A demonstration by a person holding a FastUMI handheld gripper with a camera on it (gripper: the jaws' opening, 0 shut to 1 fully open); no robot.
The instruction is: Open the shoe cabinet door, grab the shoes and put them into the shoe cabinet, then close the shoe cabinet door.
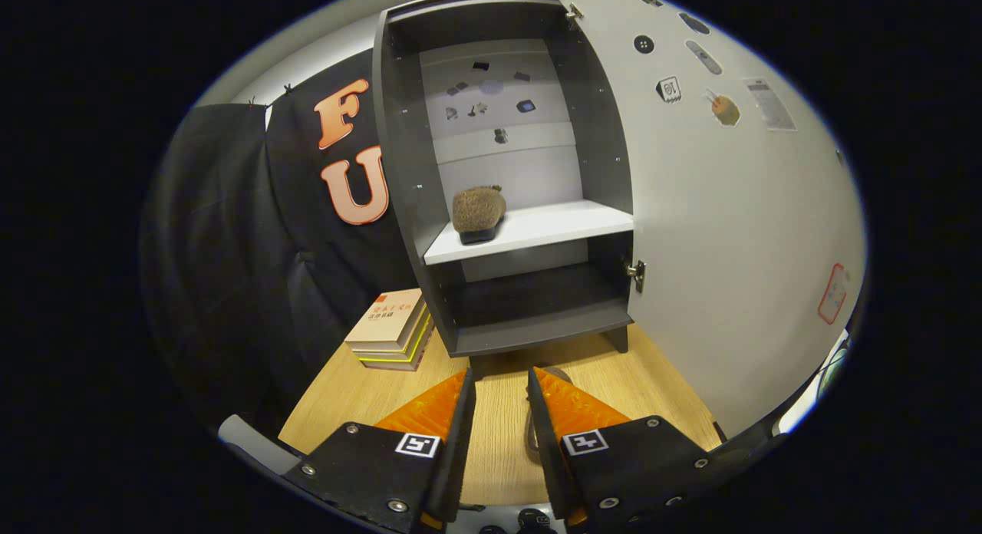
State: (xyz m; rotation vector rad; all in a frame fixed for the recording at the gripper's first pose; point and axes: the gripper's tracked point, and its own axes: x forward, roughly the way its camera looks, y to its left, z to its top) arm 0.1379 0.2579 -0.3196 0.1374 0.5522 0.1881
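Stood back from the cabinet point(491, 173), gripper point(499, 388) held low over the table point(345, 396) and aimed at the open front. Fingers parted by a narrow gap, gripping nothing, bare wood showing between them. Door point(729, 212) swung wide to the right on its hinges, stickers on its inner face, leaving both compartments free to reach. One shoe point(479, 214) already set on the shelf point(537, 227), toward the left end, its dark sole at the front edge; placed there probably so that room was left beside it for a second. Lower compartment bare, as far as could be seen in its shade. Just behind the right finger, a curved greyish shape point(531, 430) on the table, mostly hidden; possibly the other shoe, though too little of it visible to be sure. Books point(391, 331) stacked at the cabinet's left foot, well clear of the door's swing and of the path to the shelf. Judged from this: door opened, one shoe stowed, a second perhaps still to fetch, door not yet closed. Pulled back and low likely to line up on whatever lay by the right finger.
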